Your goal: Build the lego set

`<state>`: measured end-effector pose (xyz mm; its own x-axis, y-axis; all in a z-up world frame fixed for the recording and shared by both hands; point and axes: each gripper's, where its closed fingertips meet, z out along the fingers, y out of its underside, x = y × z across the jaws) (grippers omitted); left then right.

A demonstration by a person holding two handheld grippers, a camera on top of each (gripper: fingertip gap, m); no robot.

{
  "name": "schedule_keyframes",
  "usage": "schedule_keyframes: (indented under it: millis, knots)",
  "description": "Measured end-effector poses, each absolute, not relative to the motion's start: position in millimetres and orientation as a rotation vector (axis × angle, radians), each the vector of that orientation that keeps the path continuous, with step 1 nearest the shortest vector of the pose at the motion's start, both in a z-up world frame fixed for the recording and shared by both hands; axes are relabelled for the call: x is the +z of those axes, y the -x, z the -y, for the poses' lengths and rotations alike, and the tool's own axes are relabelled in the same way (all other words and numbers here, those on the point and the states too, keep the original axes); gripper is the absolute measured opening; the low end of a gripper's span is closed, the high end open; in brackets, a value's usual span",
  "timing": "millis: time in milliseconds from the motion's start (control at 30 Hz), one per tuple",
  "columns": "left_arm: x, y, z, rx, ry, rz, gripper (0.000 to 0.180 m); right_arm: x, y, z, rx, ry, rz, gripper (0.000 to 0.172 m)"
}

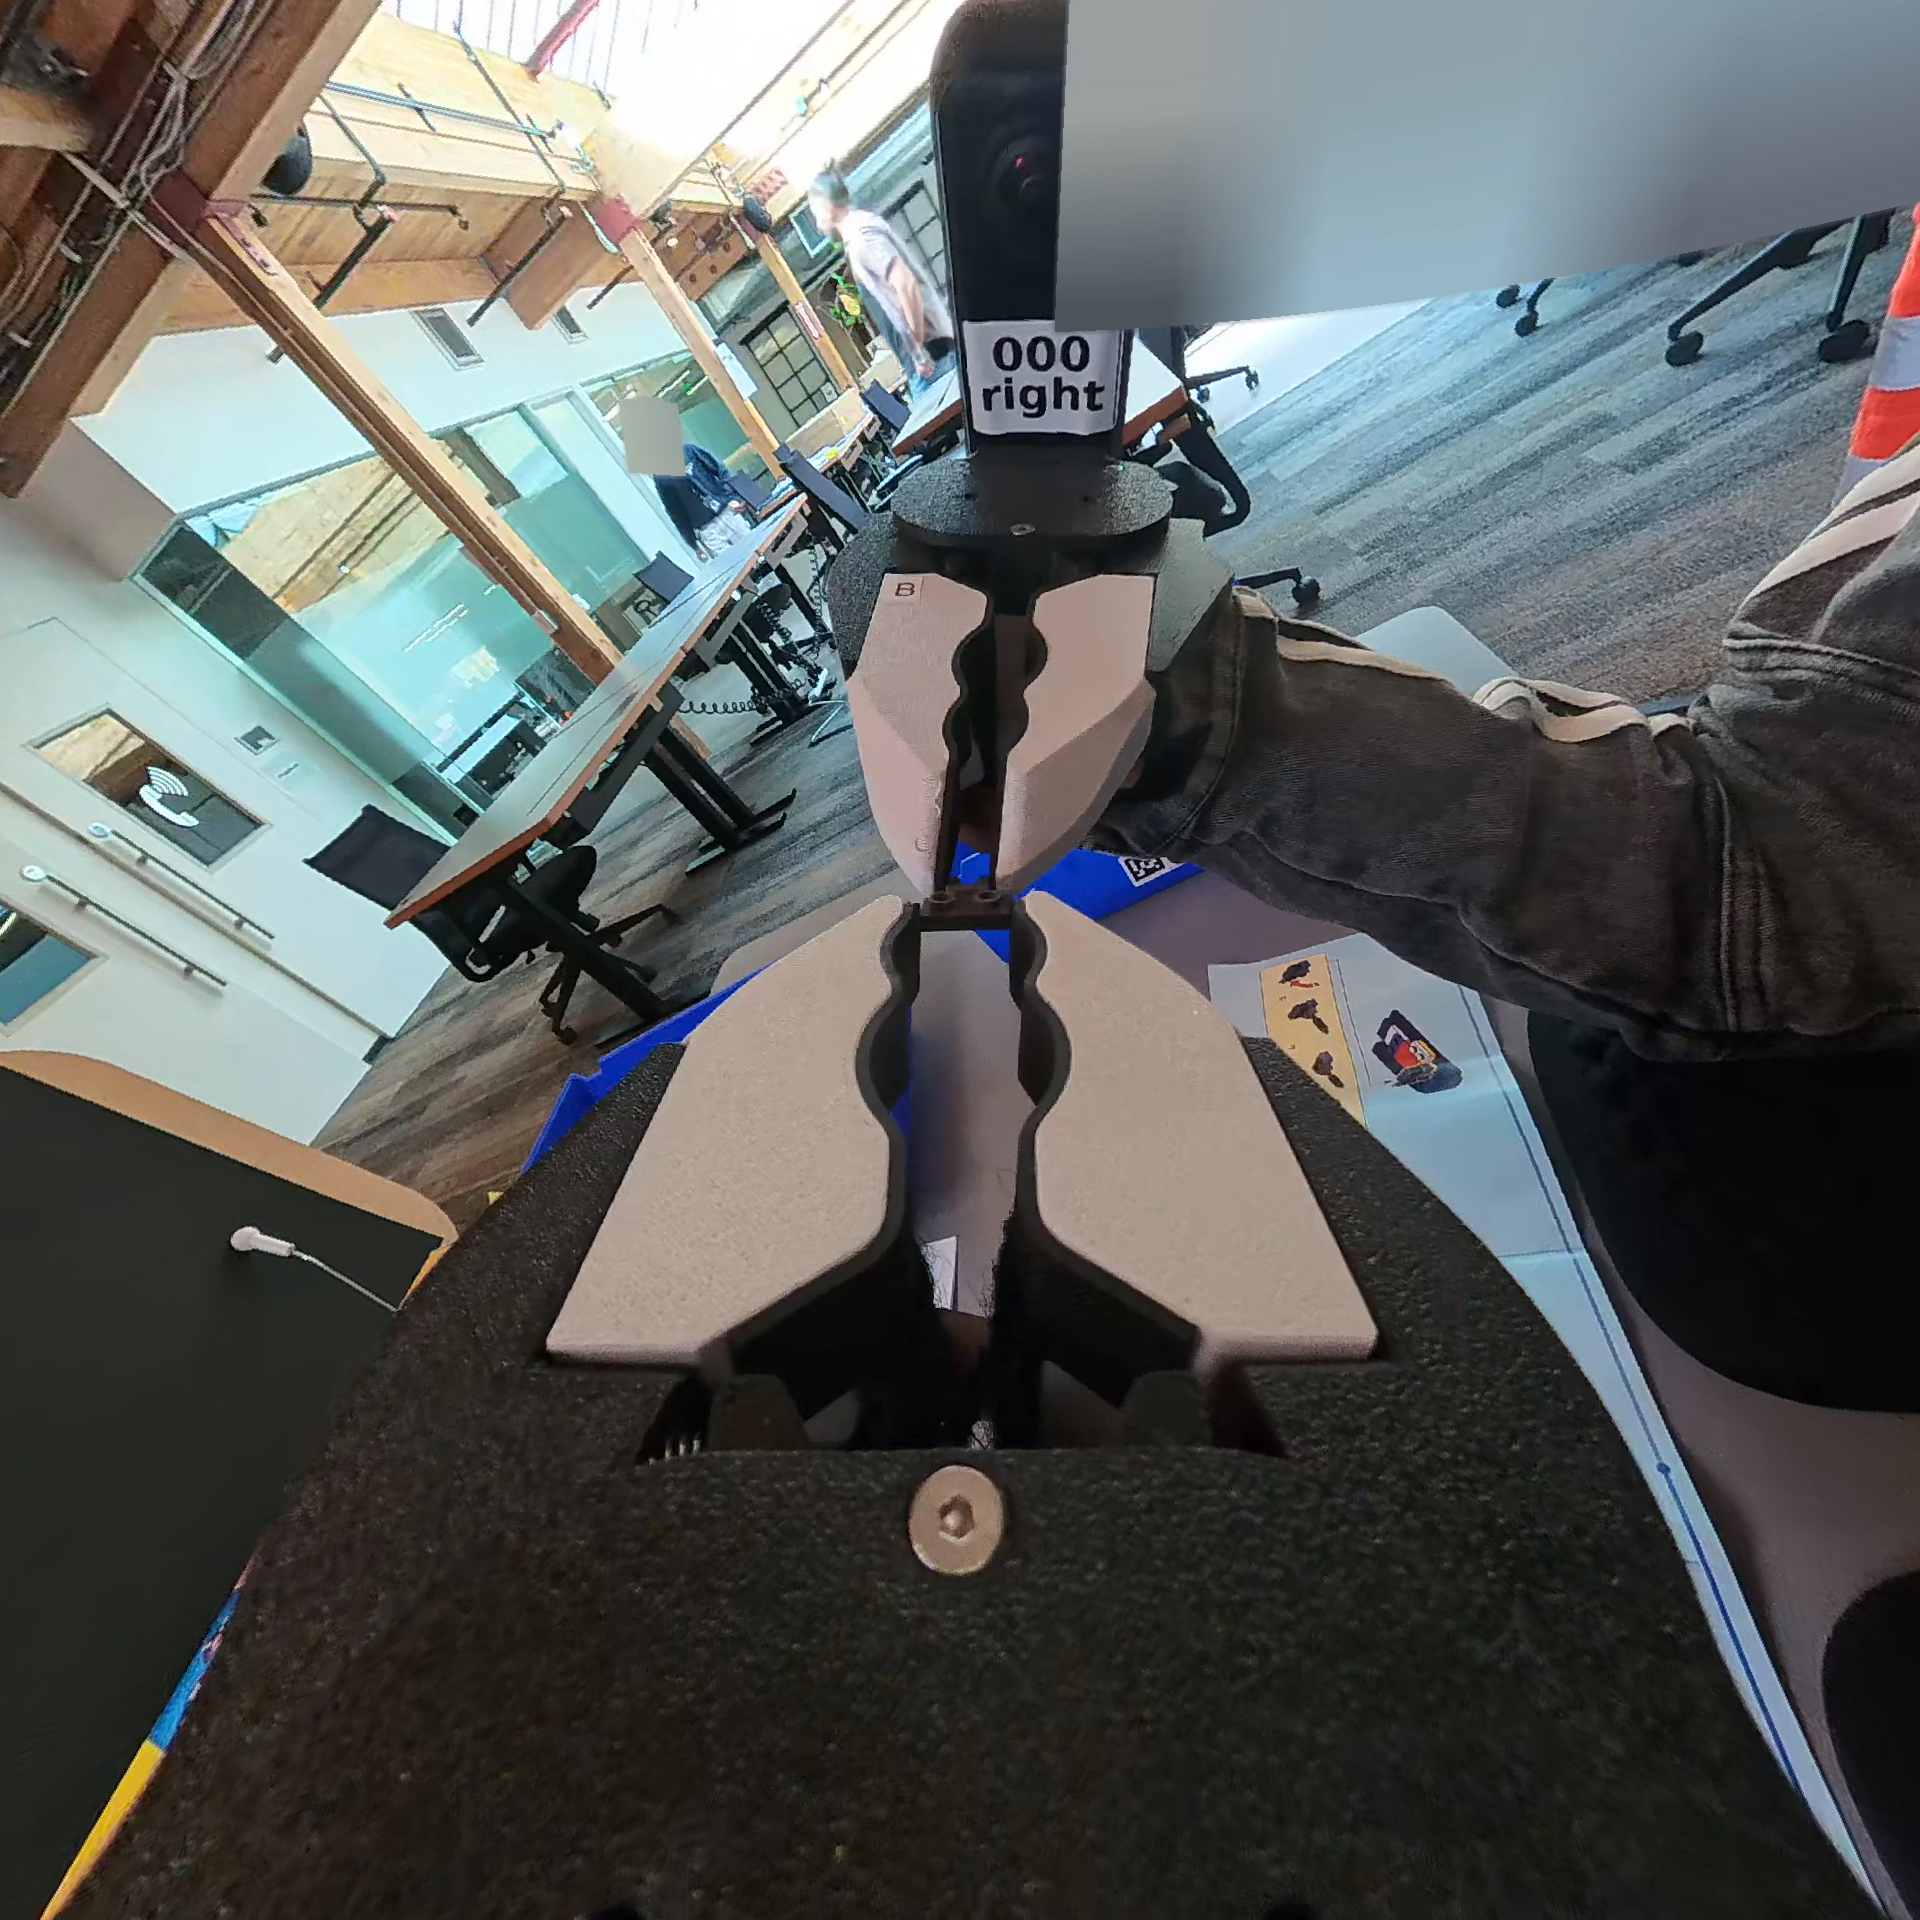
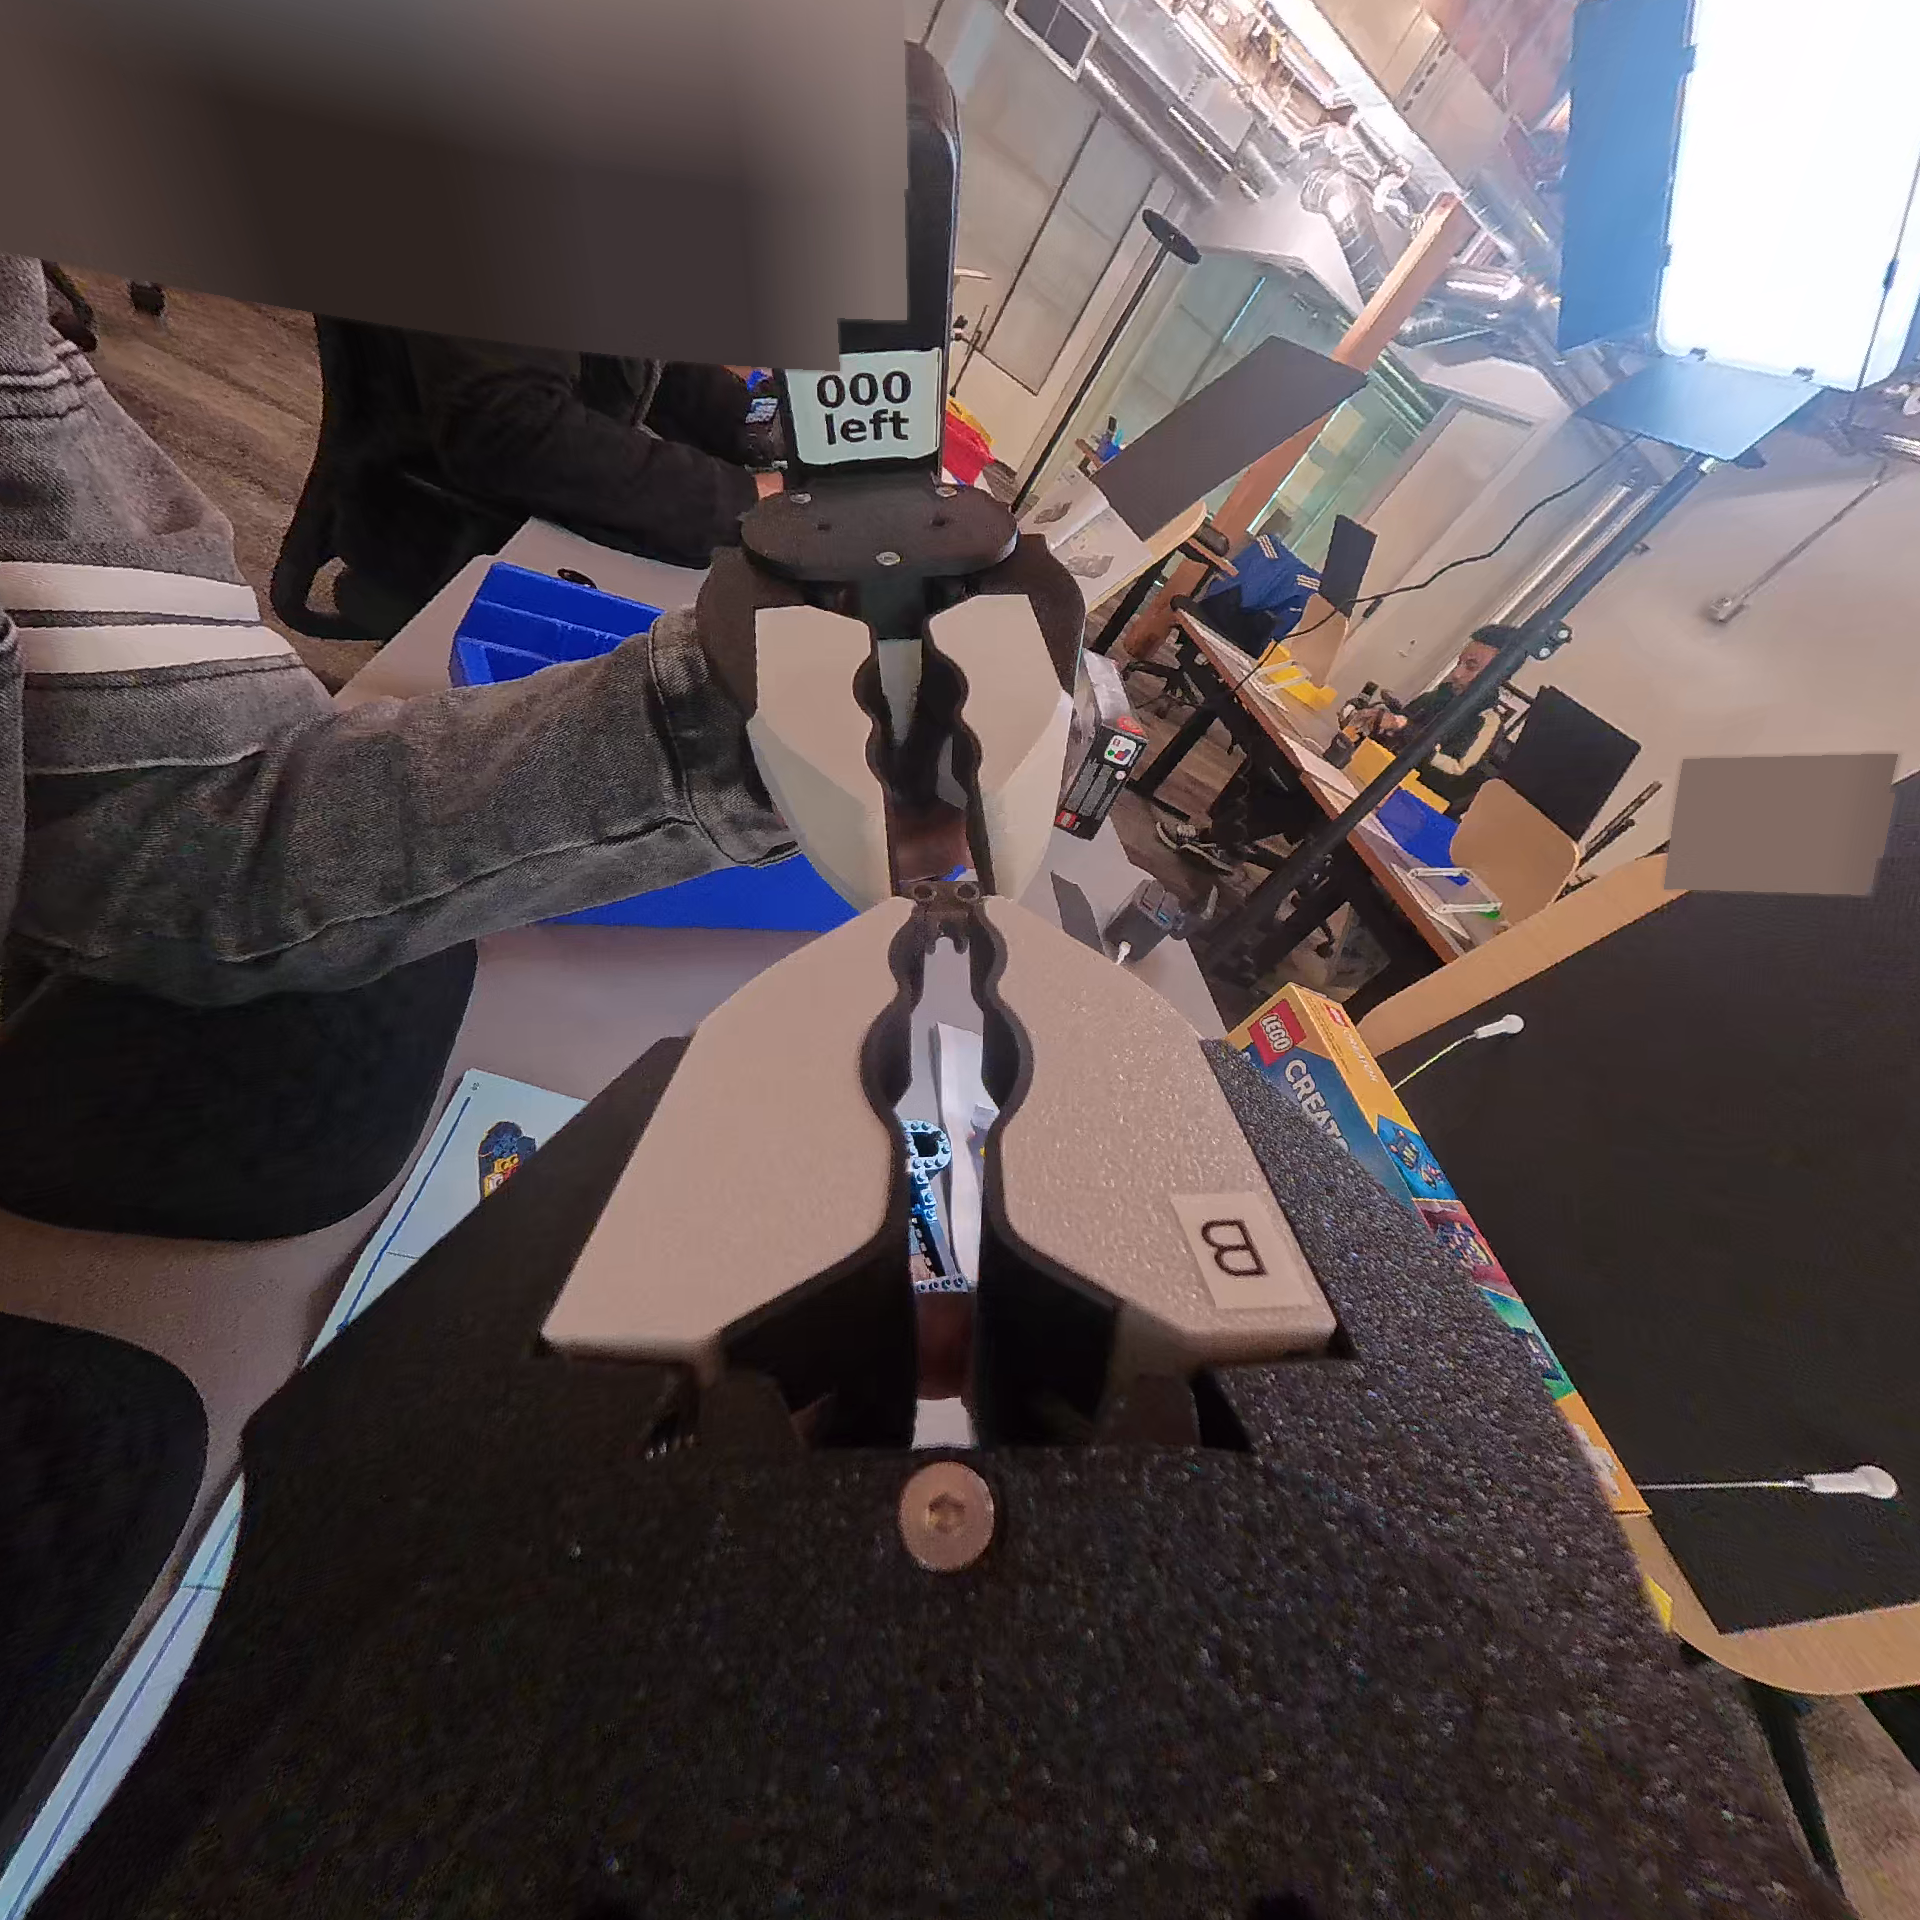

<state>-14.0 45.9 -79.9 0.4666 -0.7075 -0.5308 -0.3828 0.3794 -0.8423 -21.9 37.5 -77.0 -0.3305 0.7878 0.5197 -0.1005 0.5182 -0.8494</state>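
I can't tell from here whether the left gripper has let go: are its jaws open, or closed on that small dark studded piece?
Closed on it: the left gripper clamps the small dark studded piece between its fingertips.

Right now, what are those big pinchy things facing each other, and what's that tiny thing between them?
They are two hand-held grippers a person squeezes, one per hand. Each carries a camera looking along its own fingers, so each picture shows the other one opposite. The left hand-held gripper pinches a small dark toy brick at its tips, and the right hand-held gripper pinches a small dark piece pressed against it. Below, on the grey table, lie a blue bin, a picture booklet and a colourful toy box.
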Motion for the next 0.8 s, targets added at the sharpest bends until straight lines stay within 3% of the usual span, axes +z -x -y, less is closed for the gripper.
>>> schedule_keyframes:
  millis: [800]
  knots:
    - [-85.4, 13.1, -46.8, -0.265, 1.252, -1.158, 0.016, -82.1, 22.1, -37.8, 1.014, 0.612, 1.699, 0.008]
